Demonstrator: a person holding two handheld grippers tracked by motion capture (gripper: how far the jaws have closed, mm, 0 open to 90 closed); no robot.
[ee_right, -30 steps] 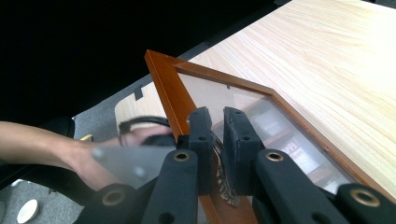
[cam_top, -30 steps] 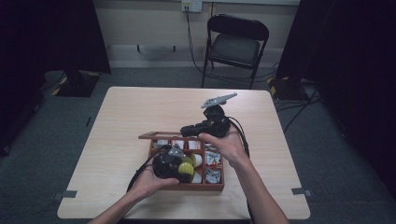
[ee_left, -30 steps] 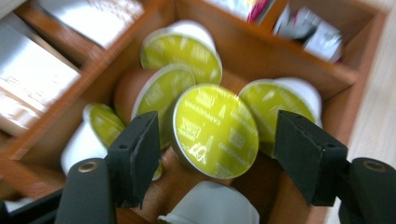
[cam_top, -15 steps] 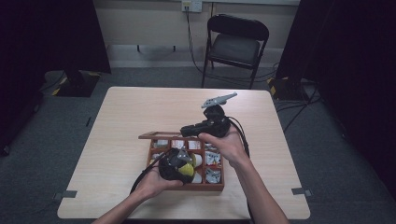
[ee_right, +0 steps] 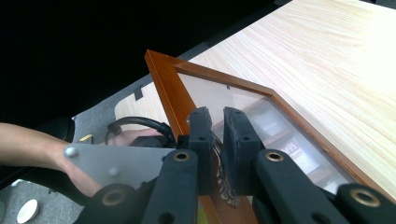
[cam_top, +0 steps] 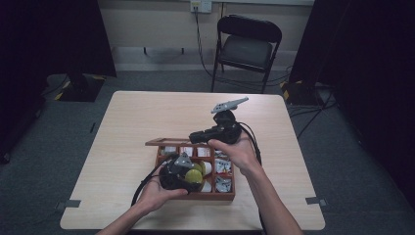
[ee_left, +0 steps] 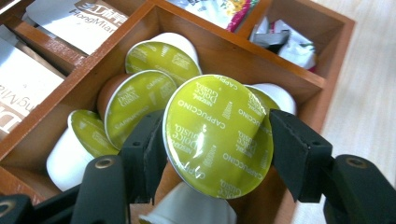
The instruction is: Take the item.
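Note:
A wooden compartment box (cam_top: 195, 196) lies near the table's front edge, its glass lid (ee_right: 224, 93) raised. My right gripper (ee_right: 218, 126) is shut on the metal clasp (ee_right: 227, 193) at the lid's wooden frame (ee_right: 163, 79) and holds it up; in the high view the right gripper (cam_top: 195, 137) is at the box's far side. My left gripper (ee_left: 219, 140) has just been closing and is shut on a green-topped cappuccino capsule (ee_left: 210, 126), above a compartment holding several like capsules (ee_left: 140, 98). From above, the left gripper (cam_top: 188, 174) hovers over the box's left part.
Other compartments hold paper sachets (ee_left: 84, 14) and wrapped packets (cam_top: 222, 166). The box walls (ee_left: 210, 46) stand close around the capsules. The light wooden table (cam_top: 147, 112) stretches left and behind. A black folding chair (cam_top: 247, 44) stands beyond the far edge.
The left hand has shifted only slightly over the box, with the green capsule at its jaws. The right hand and the raised lid have stayed still.

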